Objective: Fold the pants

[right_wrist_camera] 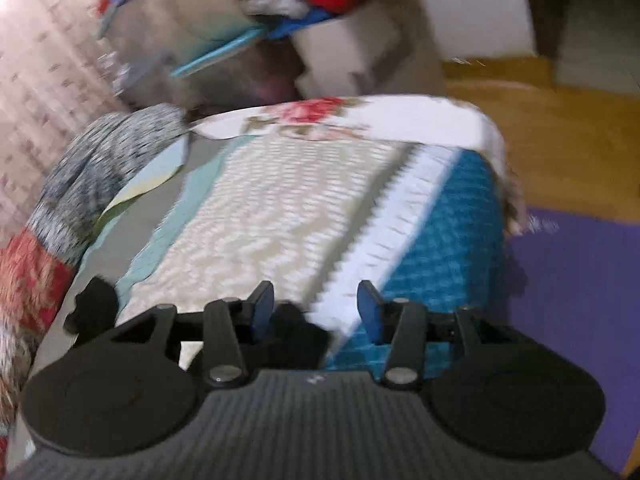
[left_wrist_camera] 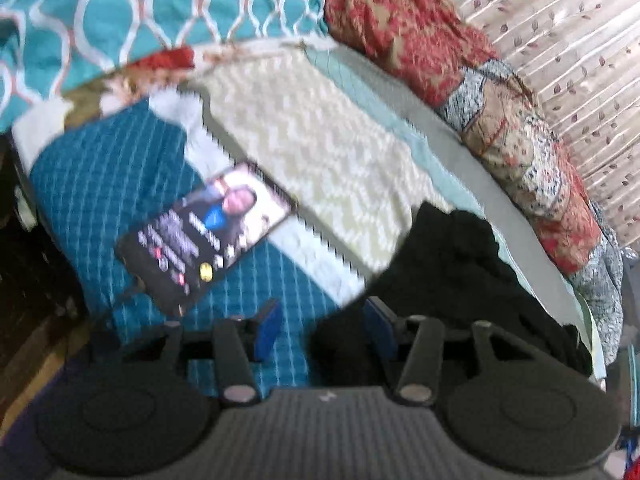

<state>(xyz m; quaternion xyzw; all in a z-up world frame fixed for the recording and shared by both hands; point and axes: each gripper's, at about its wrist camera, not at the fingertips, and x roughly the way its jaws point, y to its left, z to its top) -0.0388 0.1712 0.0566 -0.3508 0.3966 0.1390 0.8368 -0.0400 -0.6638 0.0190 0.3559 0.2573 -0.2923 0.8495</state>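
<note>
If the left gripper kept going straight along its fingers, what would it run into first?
Probably the teal checked blanket just ahead of the open left gripper, near the edge of the black pants. The phone lies left of that line. Blur leaves depth unclear.

Bed (left_wrist_camera: 312, 152): I see a cream-and-teal cover.
On it: black pants (left_wrist_camera: 448, 264), a phone (left_wrist_camera: 204, 236), bundled patterned quilts (left_wrist_camera: 532, 152).

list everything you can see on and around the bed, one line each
pants: 1, black, heaped on the bed by the left gripper's right finger
phone: 1, black, screen lit, on the blue part of the bedspread
bedspread: 1, cream zigzag and blue check, over the bed
pillow: 1, teal with white lattice, at the bed's head
quilt: 1, red floral patchwork, bunched along the curtain side
mat: 1, purple, on the floor
left gripper: open
right gripper: open
</note>
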